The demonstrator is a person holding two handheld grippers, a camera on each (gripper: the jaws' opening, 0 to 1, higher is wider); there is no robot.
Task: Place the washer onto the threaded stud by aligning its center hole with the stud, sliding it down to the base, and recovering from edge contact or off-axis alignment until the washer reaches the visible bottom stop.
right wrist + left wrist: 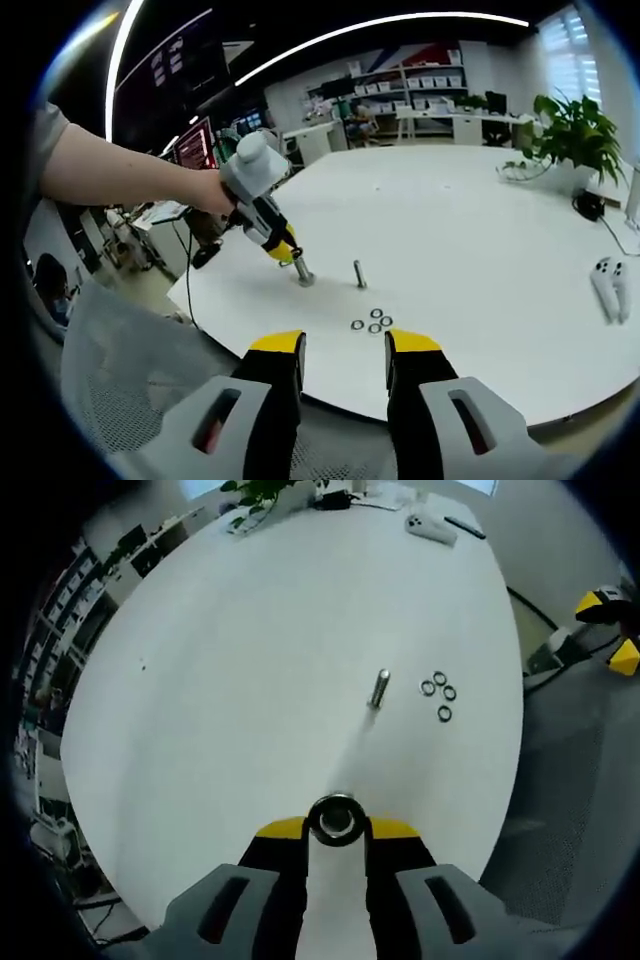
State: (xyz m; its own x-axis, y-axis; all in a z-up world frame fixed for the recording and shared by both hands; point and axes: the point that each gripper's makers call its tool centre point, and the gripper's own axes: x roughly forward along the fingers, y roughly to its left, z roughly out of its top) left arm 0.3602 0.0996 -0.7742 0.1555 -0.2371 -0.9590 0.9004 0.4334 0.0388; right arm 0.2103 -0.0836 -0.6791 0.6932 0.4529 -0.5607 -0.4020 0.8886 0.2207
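Observation:
A small threaded stud (380,688) stands upright on the white table (250,680); the right gripper view has the same stud (359,273). Several dark washers (439,694) lie loose just beside it, also seen as a cluster of washers (371,321). My left gripper (335,828) is shut on a shiny metal ring (335,819), short of the stud. In the right gripper view a hand holds that left gripper (287,252) low over the table, the metal ring (303,274) at its tip, left of the stud. My right gripper (345,352) is open and holds nothing, near the table's edge.
A potted plant (570,130) and a white controller (607,285) sit on the table's far side. A grey mesh chair (110,390) stands by the near edge. Yellow-and-black gear (610,605) lies on the floor beyond the table.

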